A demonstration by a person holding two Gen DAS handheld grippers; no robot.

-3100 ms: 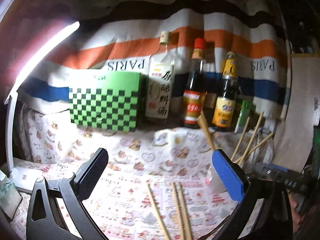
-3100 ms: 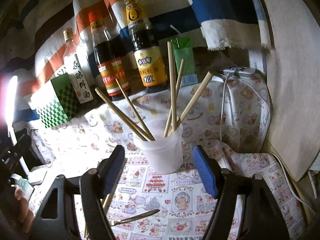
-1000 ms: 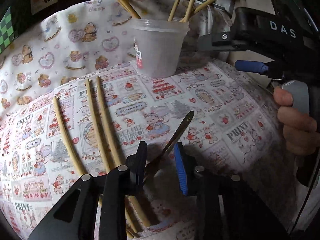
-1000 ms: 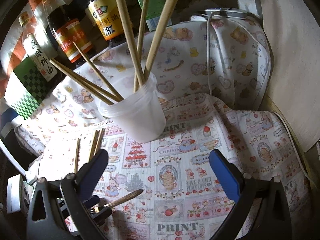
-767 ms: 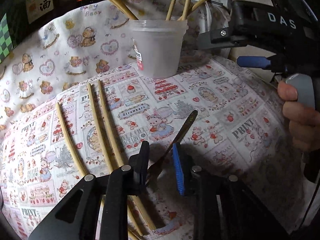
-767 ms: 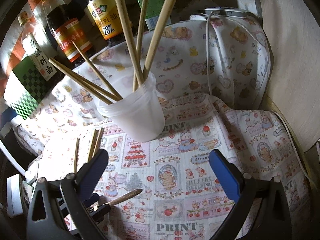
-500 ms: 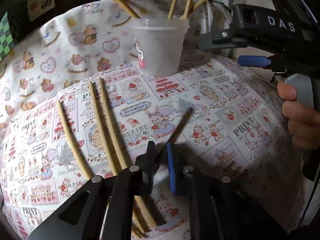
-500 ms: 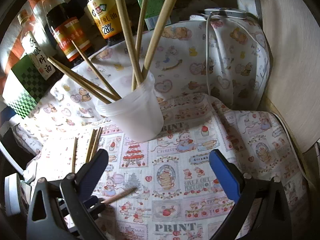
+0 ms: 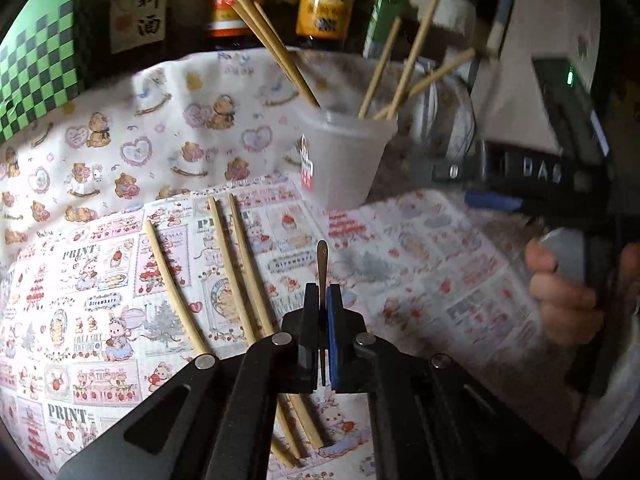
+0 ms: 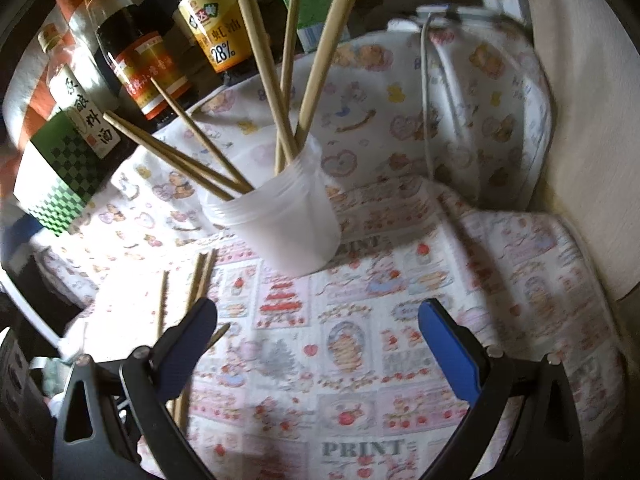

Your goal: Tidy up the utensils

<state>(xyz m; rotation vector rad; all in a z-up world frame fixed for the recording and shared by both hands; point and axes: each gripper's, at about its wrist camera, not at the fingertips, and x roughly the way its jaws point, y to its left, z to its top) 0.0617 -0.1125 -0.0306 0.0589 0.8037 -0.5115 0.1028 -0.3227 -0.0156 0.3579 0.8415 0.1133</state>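
The left gripper (image 9: 322, 300) has just been closed on the small metal utensil (image 9: 321, 258), now lifted off the printed cloth (image 9: 420, 264) since 1 second ago. Transfer to the cup (image 9: 344, 160) is judged next. The right gripper (image 10: 320, 344) is held wide, empty.

Your surface (image 9: 420, 240) wears a printed cloth (image 10: 360, 360); on it you see three loose chopsticks (image 9: 236, 260) and a white cup (image 10: 280, 224) beside them.
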